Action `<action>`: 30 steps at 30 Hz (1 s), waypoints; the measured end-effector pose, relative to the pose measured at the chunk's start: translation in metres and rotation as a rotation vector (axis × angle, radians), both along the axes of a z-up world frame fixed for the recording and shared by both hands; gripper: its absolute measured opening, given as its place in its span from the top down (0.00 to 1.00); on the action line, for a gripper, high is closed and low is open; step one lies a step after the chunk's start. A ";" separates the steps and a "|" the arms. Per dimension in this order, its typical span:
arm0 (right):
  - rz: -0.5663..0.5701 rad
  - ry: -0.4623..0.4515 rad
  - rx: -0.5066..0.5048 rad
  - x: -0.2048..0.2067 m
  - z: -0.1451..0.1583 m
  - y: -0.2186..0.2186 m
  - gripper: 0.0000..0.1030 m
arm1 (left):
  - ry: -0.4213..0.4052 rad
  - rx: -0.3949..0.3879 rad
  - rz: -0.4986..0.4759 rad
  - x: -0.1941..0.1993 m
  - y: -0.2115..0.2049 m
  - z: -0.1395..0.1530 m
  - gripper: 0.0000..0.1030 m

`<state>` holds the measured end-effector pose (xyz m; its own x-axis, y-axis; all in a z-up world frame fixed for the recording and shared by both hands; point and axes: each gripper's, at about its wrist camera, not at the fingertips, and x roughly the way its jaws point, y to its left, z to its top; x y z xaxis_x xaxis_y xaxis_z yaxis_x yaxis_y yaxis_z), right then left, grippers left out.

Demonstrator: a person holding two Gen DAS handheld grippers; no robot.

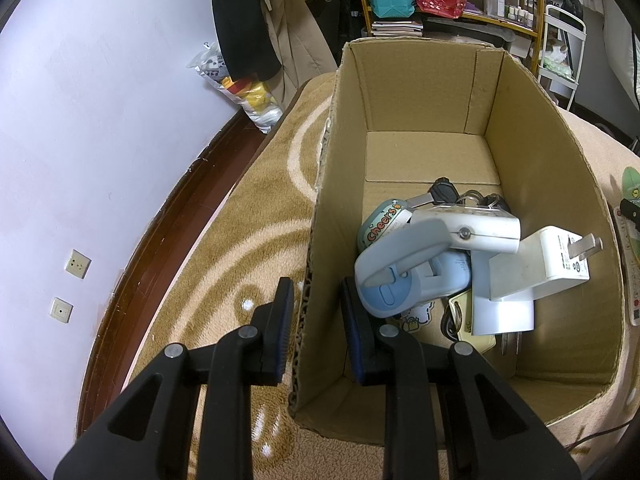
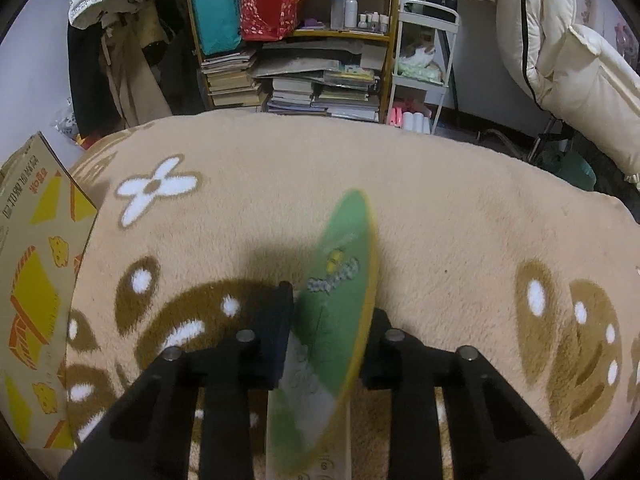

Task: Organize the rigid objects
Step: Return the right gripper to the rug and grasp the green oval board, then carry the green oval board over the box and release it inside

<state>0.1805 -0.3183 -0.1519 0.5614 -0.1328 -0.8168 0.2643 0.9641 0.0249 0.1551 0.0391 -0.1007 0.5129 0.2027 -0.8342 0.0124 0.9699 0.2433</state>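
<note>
1. My left claw (image 1: 316, 312) straddles the near left wall of the cardboard box (image 1: 404, 92), one finger outside it, one inside.
2. The box stands on the blanket (image 2: 440, 200).
3. In the box's near half a stapler (image 1: 420, 256) lies on top of the pile, a charger (image 1: 560, 258) to its right, keys (image 1: 452, 194) behind it.
4. My right claw (image 2: 330, 320) holds a flat oval board (image 2: 340, 300) over the blanket, with the box at its left.
5. Shelves of books (image 2: 300, 80) stand behind the blanket.
</note>
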 end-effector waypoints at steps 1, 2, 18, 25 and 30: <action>-0.001 -0.005 0.003 0.000 0.001 -0.001 0.76 | 0.000 0.001 -0.001 0.000 0.000 0.000 0.77; -0.002 -0.007 0.001 -0.001 0.001 -0.001 0.77 | 0.000 0.001 0.000 0.000 0.000 0.000 0.78; 0.002 -0.068 0.014 -0.001 0.019 0.004 0.91 | 0.000 0.002 0.000 0.000 0.000 0.000 0.78; 0.033 -0.139 0.056 -0.006 0.043 0.019 0.91 | 0.000 0.001 0.000 0.000 0.000 0.000 0.78; 0.065 -0.185 0.090 -0.008 0.062 0.033 0.91 | 0.000 0.001 0.000 0.000 0.000 0.000 0.78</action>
<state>0.1724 -0.2853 -0.0901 0.7078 -0.0222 -0.7060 0.1844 0.9706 0.1544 0.1549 0.0388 -0.1007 0.5132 0.2031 -0.8339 0.0127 0.9697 0.2440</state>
